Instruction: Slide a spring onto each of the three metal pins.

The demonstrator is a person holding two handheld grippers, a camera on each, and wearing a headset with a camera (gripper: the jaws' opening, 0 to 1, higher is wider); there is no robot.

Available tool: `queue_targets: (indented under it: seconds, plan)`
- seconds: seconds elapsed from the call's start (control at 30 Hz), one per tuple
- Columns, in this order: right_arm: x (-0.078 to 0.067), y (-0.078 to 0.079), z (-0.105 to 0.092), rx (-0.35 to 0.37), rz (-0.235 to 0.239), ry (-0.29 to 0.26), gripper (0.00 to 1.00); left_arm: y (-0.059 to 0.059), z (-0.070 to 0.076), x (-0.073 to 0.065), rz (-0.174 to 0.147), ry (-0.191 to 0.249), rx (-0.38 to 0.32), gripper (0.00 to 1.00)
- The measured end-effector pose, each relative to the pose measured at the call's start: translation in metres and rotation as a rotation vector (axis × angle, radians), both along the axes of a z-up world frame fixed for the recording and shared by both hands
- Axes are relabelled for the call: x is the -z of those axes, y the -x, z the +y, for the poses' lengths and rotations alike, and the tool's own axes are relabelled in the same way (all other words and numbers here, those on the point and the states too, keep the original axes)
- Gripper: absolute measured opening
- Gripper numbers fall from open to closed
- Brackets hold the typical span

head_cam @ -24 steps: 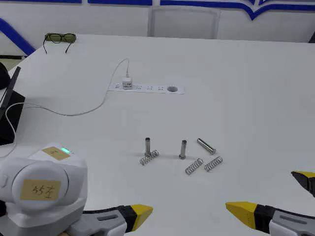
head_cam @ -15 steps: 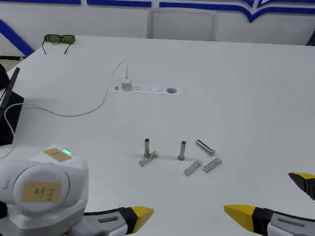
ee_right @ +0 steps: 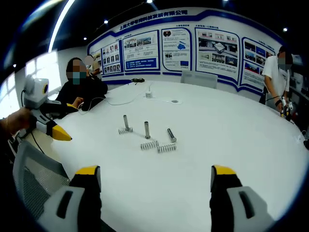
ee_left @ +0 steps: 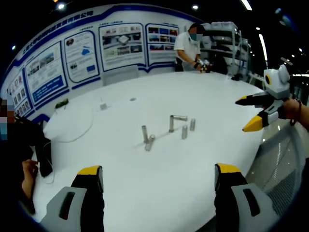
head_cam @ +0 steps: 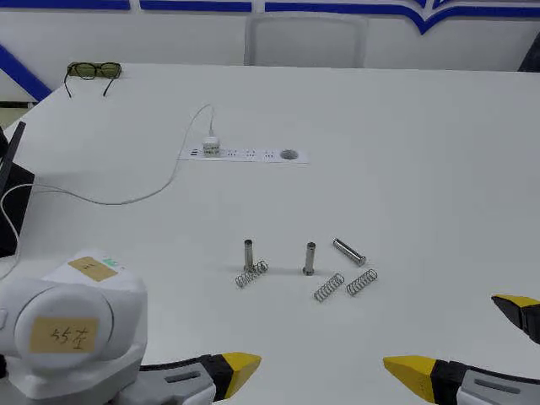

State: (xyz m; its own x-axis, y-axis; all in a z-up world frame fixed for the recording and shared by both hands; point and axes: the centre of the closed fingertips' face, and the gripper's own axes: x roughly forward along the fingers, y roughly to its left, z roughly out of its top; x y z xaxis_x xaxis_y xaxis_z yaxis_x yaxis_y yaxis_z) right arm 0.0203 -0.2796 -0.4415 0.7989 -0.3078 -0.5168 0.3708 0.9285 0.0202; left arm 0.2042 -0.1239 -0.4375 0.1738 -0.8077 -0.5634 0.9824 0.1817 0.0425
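Two metal pins stand upright on the white table [head_cam: 405, 169], the left pin [head_cam: 249, 251] and the middle pin [head_cam: 310, 257]. A third pin [head_cam: 348, 251] lies flat to their right. One spring [head_cam: 252, 273] lies at the left pin's foot. Two more springs [head_cam: 330, 287] [head_cam: 362, 282] lie side by side below the flat pin. My left gripper [ee_left: 158, 173] is open and holds nothing, well short of the pins. My right gripper [head_cam: 460, 335] is also open and holds nothing, at the near right edge of the table.
A white power strip [head_cam: 245, 154] with a plugged charger and a trailing cable lies behind the pins. Glasses [head_cam: 91, 71] rest at the far left corner. A dark device [head_cam: 8, 194] sits at the left edge. A chair [head_cam: 305, 40] stands beyond the table. People stand or sit around it.
The head camera has shifted a little. Pins and springs lie where they were, and both grippers stay open near the front edge.
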Motion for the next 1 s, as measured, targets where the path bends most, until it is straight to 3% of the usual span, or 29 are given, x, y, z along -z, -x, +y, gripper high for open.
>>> queue_targets:
  seconds: [0.17,0.57,0.77,1.0]
  plan:
    - [0.001,0.0,0.001,-0.008,0.008,0.004,0.94,0.0,0.0,0.001,0.002,-0.005,0.003,0.96]
    - [0.003,0.0,-0.008,0.006,0.015,-0.008,0.84,-0.001,-0.005,-0.005,0.025,0.035,-0.008,0.94]
    - [0.001,-0.006,-0.019,0.02,0.003,-0.021,0.76,0.0,-0.011,-0.004,0.033,0.041,-0.002,0.93]
    - [0.002,-0.018,-0.03,-0.002,0.026,-0.027,0.68,0.001,-0.018,-0.002,0.032,0.037,0.011,0.92]
